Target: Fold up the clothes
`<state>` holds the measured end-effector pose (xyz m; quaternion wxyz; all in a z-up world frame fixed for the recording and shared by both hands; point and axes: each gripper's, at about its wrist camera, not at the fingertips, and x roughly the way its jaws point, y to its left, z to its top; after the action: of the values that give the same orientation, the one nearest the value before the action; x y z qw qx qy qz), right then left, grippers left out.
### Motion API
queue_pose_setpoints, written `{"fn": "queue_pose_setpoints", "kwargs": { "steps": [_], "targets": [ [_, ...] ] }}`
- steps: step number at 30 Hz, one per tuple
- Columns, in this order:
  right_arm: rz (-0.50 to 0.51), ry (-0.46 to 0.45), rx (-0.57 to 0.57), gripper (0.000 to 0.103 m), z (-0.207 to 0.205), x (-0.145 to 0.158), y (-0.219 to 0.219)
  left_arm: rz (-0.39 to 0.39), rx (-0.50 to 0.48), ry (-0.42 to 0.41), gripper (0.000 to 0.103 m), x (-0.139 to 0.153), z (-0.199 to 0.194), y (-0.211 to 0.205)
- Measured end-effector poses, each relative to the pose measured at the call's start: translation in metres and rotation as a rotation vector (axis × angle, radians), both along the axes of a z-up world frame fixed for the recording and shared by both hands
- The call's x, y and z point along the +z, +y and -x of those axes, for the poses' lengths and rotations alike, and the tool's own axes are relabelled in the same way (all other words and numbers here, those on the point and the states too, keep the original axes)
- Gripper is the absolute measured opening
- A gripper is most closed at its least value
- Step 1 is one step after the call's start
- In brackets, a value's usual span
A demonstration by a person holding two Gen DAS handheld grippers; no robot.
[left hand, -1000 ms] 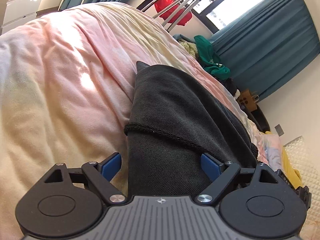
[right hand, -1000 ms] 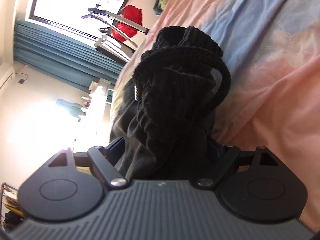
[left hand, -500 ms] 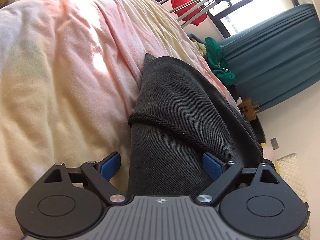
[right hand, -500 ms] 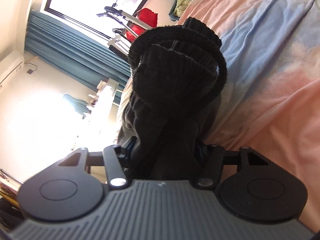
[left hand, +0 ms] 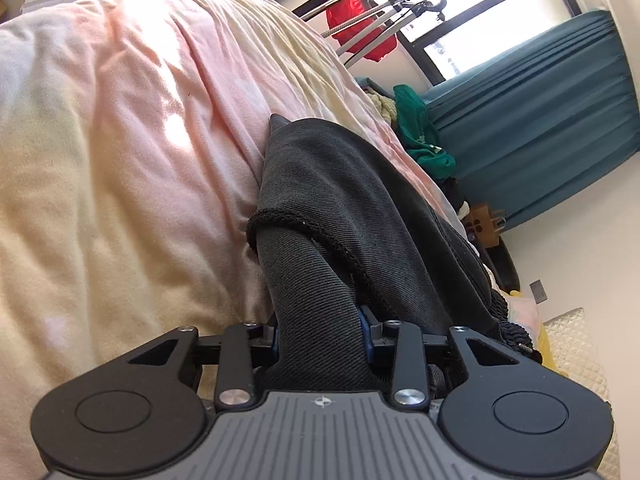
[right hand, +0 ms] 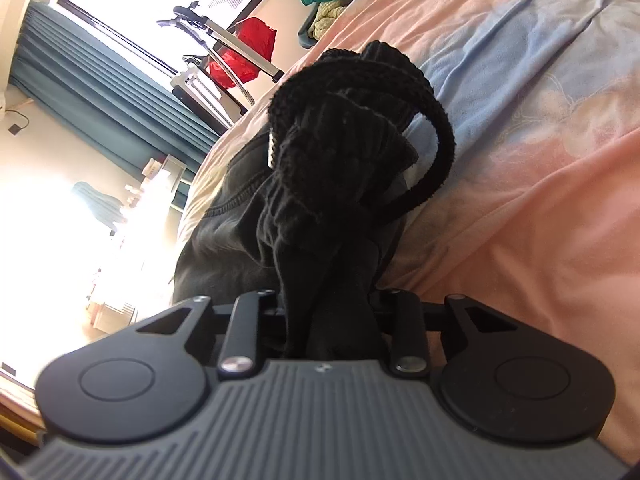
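A dark charcoal garment point(left hand: 352, 204) lies on the bed, with a black knitted drawcord point(left hand: 320, 236) looping across it. In the left wrist view my left gripper point(left hand: 320, 332) is shut, pinching a ridge of this cloth between its blue pads. The right wrist view has the garment's ribbed black waistband point(right hand: 340, 132) bunched up, a cord loop point(right hand: 436, 148) hanging off its right side. My right gripper point(right hand: 328, 316) is shut on that bunched end. The pads of both grippers are mostly buried in fabric.
The bed cover point(left hand: 120, 160) is pink and cream, with a pale blue patch point(right hand: 512, 64). Green clothes point(left hand: 420, 136) pile near the teal curtains point(left hand: 540, 120). A metal rack with a red item point(left hand: 360, 28) stands by the window. A paper bag point(left hand: 486, 226) sits on the floor.
My left gripper went from open around the cloth to shut on it. The right gripper closed tighter on the bunched waistband, and both views shifted slightly.
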<state>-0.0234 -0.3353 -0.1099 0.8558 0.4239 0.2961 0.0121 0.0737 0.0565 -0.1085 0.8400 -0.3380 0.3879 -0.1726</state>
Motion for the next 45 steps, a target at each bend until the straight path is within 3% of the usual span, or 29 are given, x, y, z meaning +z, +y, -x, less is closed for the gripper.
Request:
{"fn": "queue_pose_setpoints", "kwargs": {
  "steps": [4, 10, 15, 20, 25, 30, 34, 36, 40, 45],
  "targets": [
    [-0.051, -0.064, -0.001, 0.028, 0.012, 0.020, 0.000, -0.030, 0.005, -0.078, 0.031, 0.024, 0.010, -0.003],
    [-0.086, -0.139, -0.017, 0.027, 0.038, 0.062, -0.014, -0.039, 0.000, -0.163, 0.029, 0.086, 0.033, -0.028],
    [-0.133, -0.184, -0.087, 0.027, 0.049, 0.092, -0.060, -0.054, -0.067, -0.218, 0.029, 0.143, 0.027, -0.106],
    [-0.125, -0.192, -0.191, 0.027, 0.067, 0.109, -0.140, -0.057, -0.186, -0.247, 0.029, 0.166, -0.001, -0.220],
    [-0.101, -0.165, -0.296, 0.027, 0.068, 0.116, -0.234, -0.050, -0.275, -0.237, 0.029, 0.161, -0.034, -0.347],
    [-0.073, -0.133, -0.417, 0.027, 0.056, 0.116, -0.328, -0.037, -0.367, -0.189, 0.029, 0.138, -0.089, -0.468],
    [0.015, -0.142, -0.480, 0.027, 0.038, 0.107, -0.377, -0.057, -0.454, -0.172, 0.030, 0.130, -0.131, -0.540],
    [0.048, -0.181, -0.509, 0.027, 0.035, 0.095, -0.392, -0.063, -0.492, -0.197, 0.030, 0.121, -0.153, -0.569],
    [0.016, -0.269, -0.589, 0.027, 0.037, 0.054, -0.415, -0.075, -0.550, -0.246, 0.030, 0.096, -0.170, -0.606],
    [-0.030, -0.265, -0.614, 0.027, 0.042, 0.001, -0.420, -0.076, -0.587, -0.192, 0.031, 0.035, -0.180, -0.597]
  ]
}}
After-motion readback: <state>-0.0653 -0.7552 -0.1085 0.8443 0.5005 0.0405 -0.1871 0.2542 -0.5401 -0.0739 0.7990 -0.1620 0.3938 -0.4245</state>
